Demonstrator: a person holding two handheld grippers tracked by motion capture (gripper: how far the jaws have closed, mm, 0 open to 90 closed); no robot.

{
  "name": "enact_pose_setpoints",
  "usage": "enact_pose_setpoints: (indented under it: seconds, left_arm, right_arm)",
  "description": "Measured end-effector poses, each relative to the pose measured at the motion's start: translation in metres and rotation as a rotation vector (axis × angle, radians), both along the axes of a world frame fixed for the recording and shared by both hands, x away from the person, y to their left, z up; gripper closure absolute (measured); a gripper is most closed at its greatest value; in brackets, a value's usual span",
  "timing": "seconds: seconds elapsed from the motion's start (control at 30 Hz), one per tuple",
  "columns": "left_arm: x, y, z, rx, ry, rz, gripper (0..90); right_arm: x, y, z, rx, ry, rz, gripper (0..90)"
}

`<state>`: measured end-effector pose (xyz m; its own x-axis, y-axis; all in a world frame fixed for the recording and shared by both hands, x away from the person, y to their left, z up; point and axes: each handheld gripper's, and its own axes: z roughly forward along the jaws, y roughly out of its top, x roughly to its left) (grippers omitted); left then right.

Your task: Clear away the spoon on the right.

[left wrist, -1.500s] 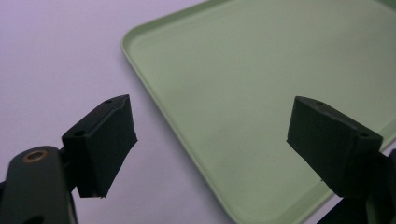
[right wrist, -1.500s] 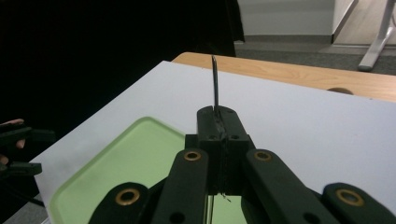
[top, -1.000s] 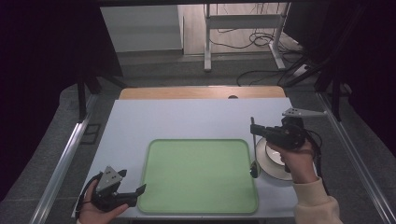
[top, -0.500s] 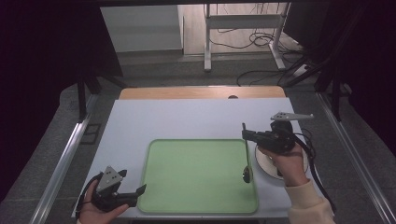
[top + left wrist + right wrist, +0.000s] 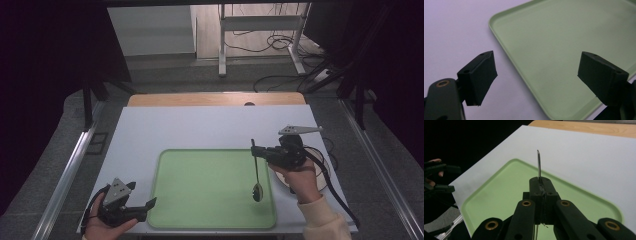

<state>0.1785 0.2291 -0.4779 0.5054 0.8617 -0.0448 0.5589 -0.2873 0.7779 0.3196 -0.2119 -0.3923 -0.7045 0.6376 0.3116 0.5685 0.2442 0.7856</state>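
Metal spoon (image 5: 256, 172), pinched in the right hand-held gripper (image 5: 256, 151), has moved from the plate (image 5: 320, 172) over the green tray (image 5: 200, 200).

Glossy metal spoon (image 5: 256, 175), matt green plastic tray (image 5: 210, 190) at lower centre, smooth white tabletop (image 5: 200, 127), bare wood strip (image 5: 215, 99) above, matt black grippers.

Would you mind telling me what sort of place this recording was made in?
Probably a lab or workshop recording station: a white-topped work table framed by metal rails, loose cables on the floor, and a metal equipment stand behind it.
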Motion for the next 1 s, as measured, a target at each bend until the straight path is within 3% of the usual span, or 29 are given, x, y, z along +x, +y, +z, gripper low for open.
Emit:
enact_pose_setpoints:
  seconds: [0.4,1.0]
  left_arm:
    - [0.000,0.000,0.000,0.002,0.001,-0.003,14.8]
    - [0.000,-0.001,-0.001,0.008,0.002,-0.007,14.8]
  right_arm:
    - [0.004,0.018,-0.029,-0.135,0.045,0.014,88.6]
    - [0.015,0.029,-0.065,-0.265,0.134,0.015,85.7]
